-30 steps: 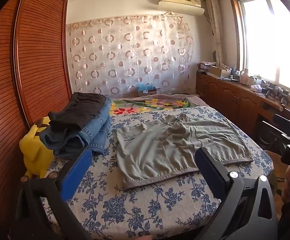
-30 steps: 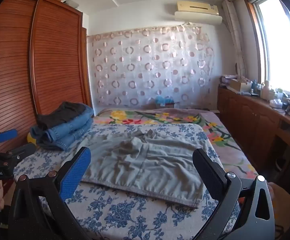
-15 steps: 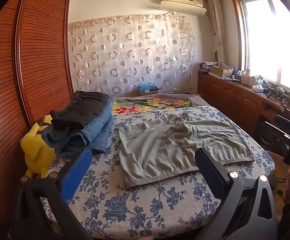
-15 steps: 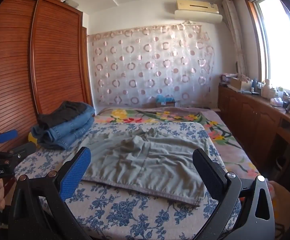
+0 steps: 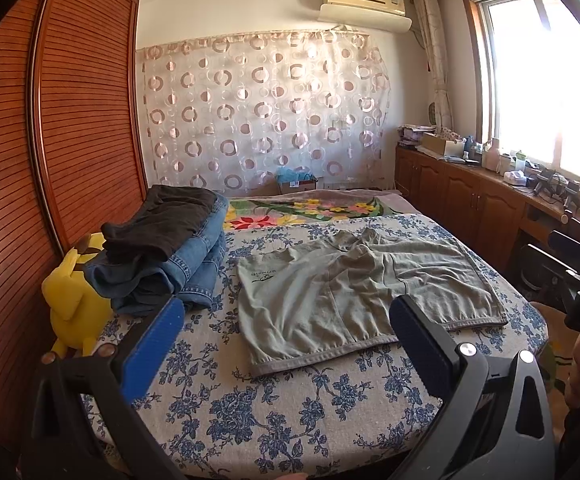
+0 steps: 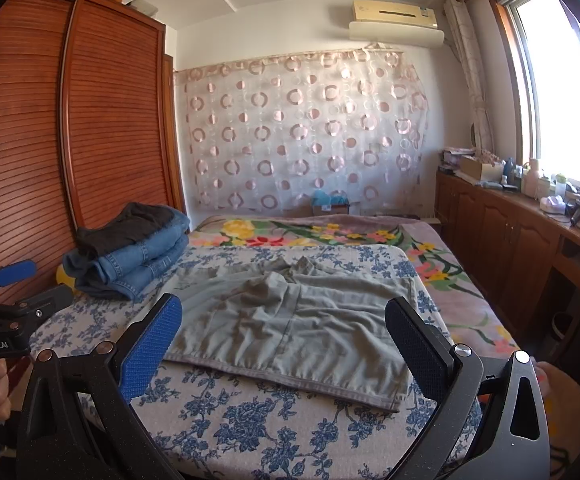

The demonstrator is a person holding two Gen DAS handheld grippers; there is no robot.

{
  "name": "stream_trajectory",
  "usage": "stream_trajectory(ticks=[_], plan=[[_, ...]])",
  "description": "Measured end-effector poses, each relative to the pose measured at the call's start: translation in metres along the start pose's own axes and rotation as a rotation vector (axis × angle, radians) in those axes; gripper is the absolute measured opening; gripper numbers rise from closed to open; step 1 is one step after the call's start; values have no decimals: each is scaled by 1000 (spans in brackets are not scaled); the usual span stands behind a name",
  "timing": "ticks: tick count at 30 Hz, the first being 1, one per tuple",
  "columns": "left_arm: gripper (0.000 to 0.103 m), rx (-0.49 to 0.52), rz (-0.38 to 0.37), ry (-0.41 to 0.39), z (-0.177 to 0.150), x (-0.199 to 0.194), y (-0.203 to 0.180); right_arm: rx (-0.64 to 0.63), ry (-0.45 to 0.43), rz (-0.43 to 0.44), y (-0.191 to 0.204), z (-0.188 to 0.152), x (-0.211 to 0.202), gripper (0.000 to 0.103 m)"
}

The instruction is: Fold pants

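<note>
Pants (image 5: pixel 354 288) lie spread flat on the bed (image 5: pixel 290 408), unfolded, beside stacked jeans (image 5: pixel 185 264). Both views have drawn slightly back since a second ago. Left gripper (image 5: pixel 281 340) and right gripper (image 6: pixel 281 336) hang with jaws apart, empty; folding not begun.

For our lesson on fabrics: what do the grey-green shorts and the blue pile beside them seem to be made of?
Grey-green shorts: likely thin, matte woven cloth, cotton or a blend; it lies limp with fine creases.
Blue pile: looks like denim jeans; faded blue, thick folds, pale stitched seams.
Dark garment on top: soft, dull black cloth; fibre unclear.
</note>
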State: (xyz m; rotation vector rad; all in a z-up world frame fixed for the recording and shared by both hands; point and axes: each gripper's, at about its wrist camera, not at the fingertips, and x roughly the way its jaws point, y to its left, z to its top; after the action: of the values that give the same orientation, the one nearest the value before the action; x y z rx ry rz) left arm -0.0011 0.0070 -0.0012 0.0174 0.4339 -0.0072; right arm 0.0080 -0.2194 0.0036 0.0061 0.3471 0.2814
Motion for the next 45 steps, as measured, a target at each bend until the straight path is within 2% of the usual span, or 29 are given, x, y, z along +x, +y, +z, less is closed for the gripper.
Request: stream_trajectory(ticks=[45], plan=[[103,-2,-3,-2,6,-7,-5,1,-3,0,3,1,-2,103]])
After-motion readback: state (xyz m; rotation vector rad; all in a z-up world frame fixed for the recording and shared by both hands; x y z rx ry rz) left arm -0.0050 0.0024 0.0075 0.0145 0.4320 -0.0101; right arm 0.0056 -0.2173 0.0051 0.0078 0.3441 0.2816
